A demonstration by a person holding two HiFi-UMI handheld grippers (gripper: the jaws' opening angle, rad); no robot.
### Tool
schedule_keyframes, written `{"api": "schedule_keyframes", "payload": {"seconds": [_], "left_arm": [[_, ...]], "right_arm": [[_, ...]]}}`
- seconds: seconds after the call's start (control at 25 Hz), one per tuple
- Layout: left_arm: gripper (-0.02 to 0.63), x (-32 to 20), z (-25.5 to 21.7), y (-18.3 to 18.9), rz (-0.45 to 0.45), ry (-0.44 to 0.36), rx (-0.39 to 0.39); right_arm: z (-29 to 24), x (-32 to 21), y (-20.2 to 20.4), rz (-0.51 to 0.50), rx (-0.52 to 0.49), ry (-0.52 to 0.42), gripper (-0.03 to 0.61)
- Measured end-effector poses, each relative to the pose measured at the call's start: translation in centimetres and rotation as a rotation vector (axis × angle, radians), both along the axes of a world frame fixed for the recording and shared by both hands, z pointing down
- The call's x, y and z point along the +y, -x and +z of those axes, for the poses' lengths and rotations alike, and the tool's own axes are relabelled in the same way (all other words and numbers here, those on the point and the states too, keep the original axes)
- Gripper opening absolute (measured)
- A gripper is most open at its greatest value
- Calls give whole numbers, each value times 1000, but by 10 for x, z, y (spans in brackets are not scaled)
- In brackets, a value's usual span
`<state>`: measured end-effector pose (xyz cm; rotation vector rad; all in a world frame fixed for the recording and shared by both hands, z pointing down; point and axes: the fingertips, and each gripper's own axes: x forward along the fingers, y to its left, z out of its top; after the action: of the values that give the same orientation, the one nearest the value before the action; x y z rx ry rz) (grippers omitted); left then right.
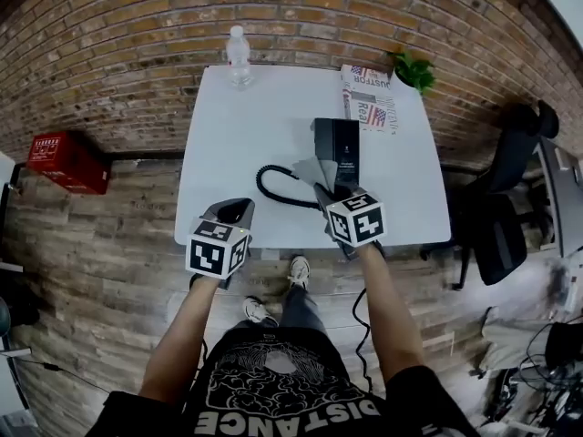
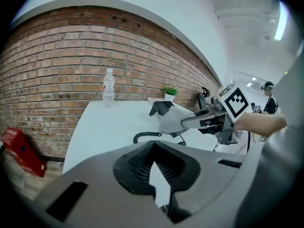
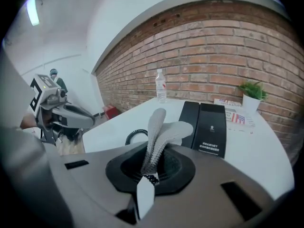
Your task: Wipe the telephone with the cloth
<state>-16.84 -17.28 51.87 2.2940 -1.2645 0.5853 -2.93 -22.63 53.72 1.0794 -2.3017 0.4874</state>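
White table (image 1: pixel 246 144), right tool (image 3: pixel 153 159) pinching ribbed grey cloth (image 3: pixel 165 127), left tool (image 2: pixel 153 150) seemingly closed.

Ribbed grey cloth (image 3: pixel 164 127), glossy black plastic telephone (image 3: pixel 211 127), smooth matt white table (image 1: pixel 255 135) — rough brick wall (image 1: pixel 137 44)

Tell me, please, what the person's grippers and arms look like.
Both the left gripper and the right gripper are grey shells with black ribbed pads at the jaws. Each carries a white cube printed with black square markers. The arms are bare; the person wears a black short-sleeved T-shirt with white print.
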Motion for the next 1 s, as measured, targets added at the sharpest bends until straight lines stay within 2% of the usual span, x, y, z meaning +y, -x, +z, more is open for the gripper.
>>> {"api": "schedule_keyframes", "payload": {"seconds": [0.52,0.84,1.0], "left_arm": [[6,-12,-60,-39,75,-142,25],[6,-9,-86,-34,69,-203,26],[6,-8,-87,-24,52,-210,12]], "right_arm": [[-112,37,-51,185,-69,-227,12],[-162,56,-66,252,-125,-347,11],[-161,57,-68,265,-119,-352,11]]}}
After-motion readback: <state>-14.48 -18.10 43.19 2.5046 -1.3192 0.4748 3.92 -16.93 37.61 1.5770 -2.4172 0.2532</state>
